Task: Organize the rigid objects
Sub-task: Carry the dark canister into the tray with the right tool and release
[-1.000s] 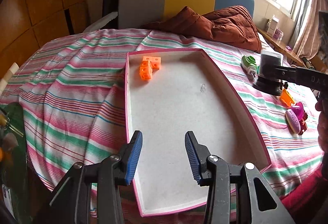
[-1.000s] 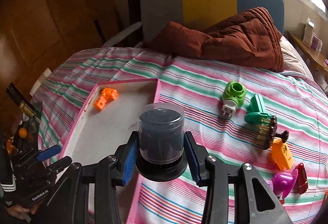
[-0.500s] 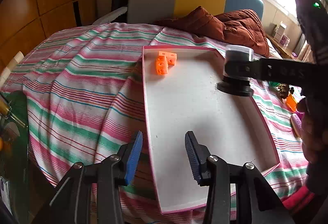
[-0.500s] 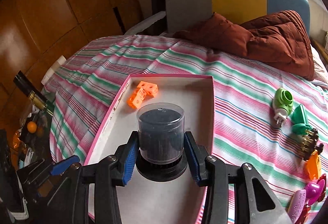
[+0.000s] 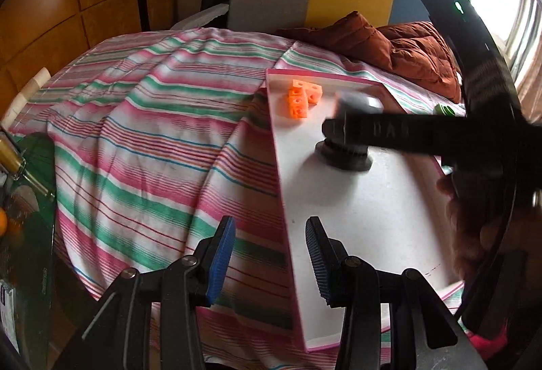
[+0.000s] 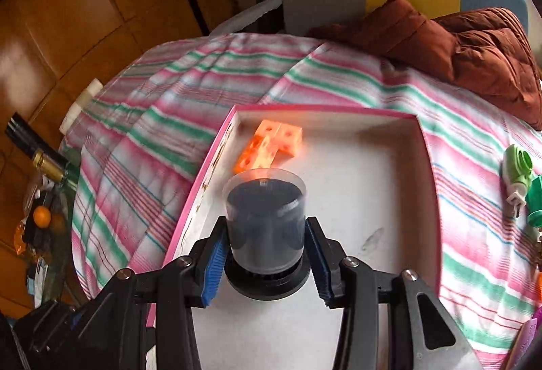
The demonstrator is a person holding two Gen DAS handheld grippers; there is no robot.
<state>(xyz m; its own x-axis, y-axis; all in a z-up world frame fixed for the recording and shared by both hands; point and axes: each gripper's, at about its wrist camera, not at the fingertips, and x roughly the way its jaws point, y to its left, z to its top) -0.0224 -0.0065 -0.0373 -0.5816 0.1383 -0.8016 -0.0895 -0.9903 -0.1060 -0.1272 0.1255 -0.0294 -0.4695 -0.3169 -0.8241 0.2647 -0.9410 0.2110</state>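
Observation:
A dark cylinder (image 6: pixel 265 224) under a clear cover, on a round black base, stands upright between the blue pads of my right gripper (image 6: pixel 266 255), which is shut on it. In the left wrist view the cylinder (image 5: pixel 344 155) sits low over the white floor of the pink-rimmed tray (image 5: pixel 355 224), and whether its base touches I cannot tell. Orange linked cubes (image 6: pixel 271 146) lie in the tray's far left corner, just beyond the cylinder. My left gripper (image 5: pixel 267 255) is open and empty, hovering over the tray's near left rim.
The tray (image 6: pixel 389 200) rests on a striped bedspread (image 5: pixel 152 150). A green plug-shaped toy (image 6: pixel 516 167) and other small toys lie right of the tray. A brown quilt (image 6: pixel 474 58) is heaped at the back. A person's hand (image 5: pixel 467 234) grips the right tool.
My right gripper has carried the cylinder leftward from beside the tray's right rim to over its floor, and lower. The left gripper has drifted left to the tray's left rim, still open.

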